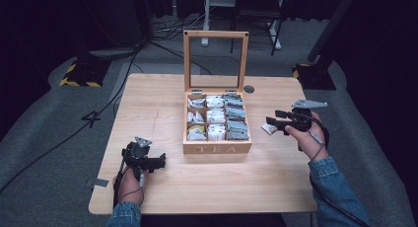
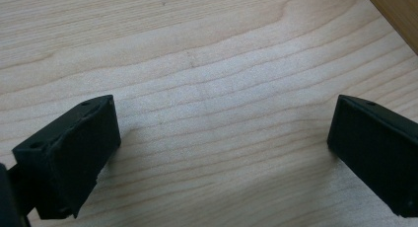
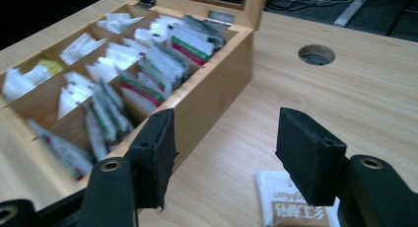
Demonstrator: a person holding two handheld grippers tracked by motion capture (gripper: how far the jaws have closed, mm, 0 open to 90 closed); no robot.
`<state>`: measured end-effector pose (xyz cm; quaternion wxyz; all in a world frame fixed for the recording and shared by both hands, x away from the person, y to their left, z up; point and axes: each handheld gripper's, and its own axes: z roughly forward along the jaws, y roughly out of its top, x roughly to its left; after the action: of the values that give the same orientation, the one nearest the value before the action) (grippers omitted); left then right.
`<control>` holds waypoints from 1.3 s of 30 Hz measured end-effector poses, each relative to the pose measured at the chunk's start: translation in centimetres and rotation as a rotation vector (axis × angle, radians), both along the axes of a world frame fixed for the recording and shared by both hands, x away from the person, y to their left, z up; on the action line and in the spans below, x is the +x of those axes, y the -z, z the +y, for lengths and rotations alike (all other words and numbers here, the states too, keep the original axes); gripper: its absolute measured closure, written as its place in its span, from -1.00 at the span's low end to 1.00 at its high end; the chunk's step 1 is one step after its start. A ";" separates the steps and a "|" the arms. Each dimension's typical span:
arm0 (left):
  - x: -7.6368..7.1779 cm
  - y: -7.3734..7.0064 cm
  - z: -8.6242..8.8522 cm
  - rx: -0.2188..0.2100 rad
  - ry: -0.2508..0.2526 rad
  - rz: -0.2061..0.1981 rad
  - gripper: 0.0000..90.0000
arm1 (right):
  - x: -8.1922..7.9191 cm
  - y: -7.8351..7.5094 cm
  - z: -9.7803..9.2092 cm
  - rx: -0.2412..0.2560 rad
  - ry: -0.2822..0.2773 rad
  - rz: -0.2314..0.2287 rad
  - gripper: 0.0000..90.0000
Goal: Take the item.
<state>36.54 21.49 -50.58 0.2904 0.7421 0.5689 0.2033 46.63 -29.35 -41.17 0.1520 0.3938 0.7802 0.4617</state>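
Observation:
A wooden tea box (image 1: 217, 148) marked TEA stands mid-table, its glass-paned lid (image 1: 215, 59) upright and open. White and green tea packets (image 3: 148, 74) fill its compartments. One white-and-brown tea packet (image 3: 291, 205) lies flat on the table just right of the box, also visible in the high view (image 1: 268, 129). My right gripper (image 3: 229, 158) hovers over that packet, open, with nothing between its fingers; in the high view it (image 1: 273, 122) points at the box's right side. My left gripper (image 1: 158, 162) rests at the front left, open over bare wood (image 2: 224, 138).
The light wooden table (image 1: 162, 103) has a round cable hole (image 3: 316, 55) behind the box on the right. A corner of the box (image 2: 397, 15) shows in the left gripper view. Cables and stand bases lie on the grey floor (image 1: 59, 118) beyond the table.

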 end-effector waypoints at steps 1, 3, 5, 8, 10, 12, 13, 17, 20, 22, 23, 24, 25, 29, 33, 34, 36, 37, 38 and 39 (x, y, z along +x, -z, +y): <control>0.0 0.0 0.0 0.000 0.000 0.000 -1.00 | -0.3 -0.1 0.1 -0.002 -0.007 0.001 -0.09; 0.0 0.0 0.0 0.000 0.000 0.000 -1.00 | -1.0 -0.2 0.4 -0.017 -0.033 -0.005 -0.09; 0.0 0.0 0.0 0.000 0.000 0.000 -1.00 | -1.8 -0.3 0.8 -0.028 -0.058 -0.004 -0.09; 0.0 0.0 0.0 0.000 0.000 0.000 -1.00 | -2.7 -0.4 1.2 -0.038 -0.081 -0.014 -0.10; 0.0 0.0 0.0 0.000 0.000 0.000 -1.00 | -3.2 -0.4 1.3 -0.041 -0.095 -0.021 -0.11; 0.0 0.0 0.0 0.000 0.000 0.000 -1.00 | -3.9 -0.3 1.5 -0.048 -0.109 -0.020 -0.11; 0.0 0.0 0.0 0.000 0.001 0.000 -1.00 | -4.1 -0.2 1.6 -0.050 -0.112 -0.019 -0.11; 0.0 0.0 0.0 0.000 0.001 0.000 -1.00 | -5.2 0.7 2.0 -0.071 -0.144 -0.004 -0.12; 0.0 0.0 0.0 0.000 0.001 0.000 -1.00 | -5.7 1.3 2.2 -0.078 -0.159 0.009 -0.13; 0.0 0.0 0.0 0.000 0.001 0.000 -1.00 | -5.9 1.8 2.3 -0.087 -0.165 0.025 -0.13; 0.0 0.0 0.0 0.000 0.001 0.000 -1.00 | -5.9 2.1 2.3 -0.090 -0.167 0.029 -0.13; 0.0 0.0 0.0 0.000 0.001 0.000 -1.00 | -6.0 2.3 2.3 -0.096 -0.169 0.035 -0.13; 0.0 0.0 0.0 0.001 0.001 0.000 -1.00 | -6.1 2.7 2.3 -0.101 -0.174 0.044 -0.13; 0.0 0.0 0.0 0.000 0.001 0.001 -1.00 | -6.2 3.8 2.5 -0.120 -0.182 0.069 -0.13; 0.1 0.0 0.0 0.002 0.003 0.000 -1.00 | -6.3 4.9 2.5 -0.135 -0.186 0.089 -0.16; 0.1 0.0 0.0 0.001 0.001 -0.002 -1.00 | -6.3 5.2 2.5 -0.140 -0.184 0.092 -0.16; 0.1 0.0 0.0 0.002 0.001 -0.001 -1.00 | -6.2 5.6 2.5 -0.156 -0.190 0.096 -0.18; 0.1 0.0 0.0 -0.002 0.000 0.000 -1.00 | -6.1 5.8 2.5 -0.160 -0.190 0.094 -0.18; 0.1 0.0 0.0 -0.001 0.001 0.001 -1.00 | -6.1 6.0 2.5 -0.161 -0.190 0.095 -0.20; 0.1 0.0 0.0 -0.002 0.001 0.001 -1.00 | -6.0 6.3 2.5 -0.162 -0.191 0.095 -0.20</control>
<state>36.64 21.47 -50.58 0.2910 0.7420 0.5690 0.2025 40.61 -26.84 -47.43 0.1013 0.3255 0.8553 0.3902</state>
